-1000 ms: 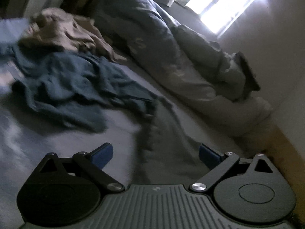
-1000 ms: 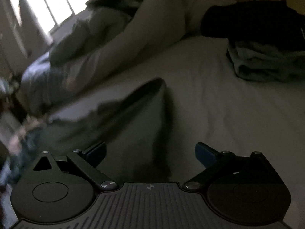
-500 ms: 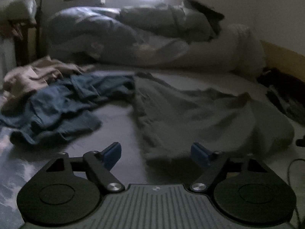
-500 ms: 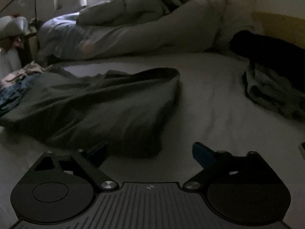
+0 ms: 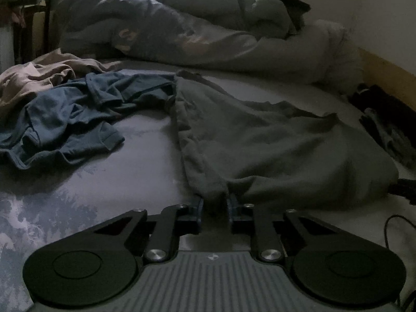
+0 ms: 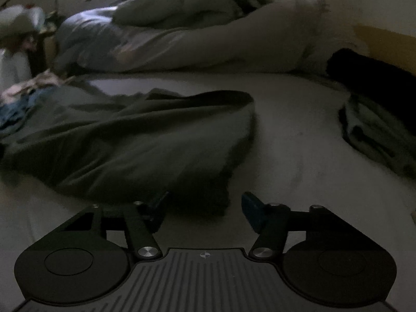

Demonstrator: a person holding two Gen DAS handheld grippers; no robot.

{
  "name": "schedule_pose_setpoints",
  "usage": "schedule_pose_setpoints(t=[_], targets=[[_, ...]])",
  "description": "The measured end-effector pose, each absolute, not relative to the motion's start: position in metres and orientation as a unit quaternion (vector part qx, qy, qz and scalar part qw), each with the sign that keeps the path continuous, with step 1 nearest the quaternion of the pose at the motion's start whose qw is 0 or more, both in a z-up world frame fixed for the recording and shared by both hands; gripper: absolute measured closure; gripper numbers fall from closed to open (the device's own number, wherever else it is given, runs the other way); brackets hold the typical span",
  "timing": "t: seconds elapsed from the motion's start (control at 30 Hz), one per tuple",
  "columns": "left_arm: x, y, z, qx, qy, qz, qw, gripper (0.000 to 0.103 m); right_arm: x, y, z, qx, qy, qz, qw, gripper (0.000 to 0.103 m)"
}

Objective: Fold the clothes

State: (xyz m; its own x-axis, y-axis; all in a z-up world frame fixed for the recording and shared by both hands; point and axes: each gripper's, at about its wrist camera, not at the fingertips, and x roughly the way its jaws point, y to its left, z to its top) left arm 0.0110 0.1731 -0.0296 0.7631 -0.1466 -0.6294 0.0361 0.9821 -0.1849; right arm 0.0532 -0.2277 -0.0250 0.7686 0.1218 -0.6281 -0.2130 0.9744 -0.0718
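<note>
A grey-green garment [image 5: 273, 145] lies spread and rumpled on the bed sheet [image 5: 140, 161]. My left gripper [image 5: 214, 202] is shut on its near left corner, low on the sheet. In the right wrist view the same garment [image 6: 135, 145] lies ahead and to the left. My right gripper [image 6: 205, 204] is open, its jaws on either side of the garment's near right corner, which lies between them. The left fingertip is partly hidden by the cloth.
A crumpled blue garment [image 5: 70, 114] and a beige one [image 5: 33, 78] lie at the left. A bunched duvet [image 5: 182, 33] runs along the back. Dark and grey clothes [image 6: 377, 98] sit at the right by the yellow bed edge. A cable [image 5: 392, 228] lies at the right.
Both grippers dropped to the garment's near edge. My left gripper closed on the left corner. My right gripper moved in around the right corner and narrowed a little.
</note>
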Motion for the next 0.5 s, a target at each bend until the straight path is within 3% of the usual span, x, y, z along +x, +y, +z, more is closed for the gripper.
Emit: schedule_pose_setpoints(t=[0.07, 0.17, 0.33, 0.5], targets=[[0.012, 0.177, -0.028, -0.089, 0.338, -0.044, 0.936, 0.088, 0.059, -0.224, -0.029, -0.079, 0.334, 0.096, 0.934, 0.064], [0.011, 0.186, -0.025, -0.102, 0.329, -0.036, 0.938, 0.088, 0.062, -0.223, -0.030, -0.077, 0.339, 0.102, 0.932, 0.083], [0.009, 0.189, -0.022, -0.114, 0.324, -0.036, 0.939, 0.089, 0.058, -0.225, -0.021, -0.073, 0.333, 0.096, 0.935, 0.090], [0.011, 0.192, -0.024, -0.108, 0.337, -0.036, 0.935, 0.089, 0.059, -0.226, -0.014, -0.095, 0.338, 0.100, 0.931, 0.091]])
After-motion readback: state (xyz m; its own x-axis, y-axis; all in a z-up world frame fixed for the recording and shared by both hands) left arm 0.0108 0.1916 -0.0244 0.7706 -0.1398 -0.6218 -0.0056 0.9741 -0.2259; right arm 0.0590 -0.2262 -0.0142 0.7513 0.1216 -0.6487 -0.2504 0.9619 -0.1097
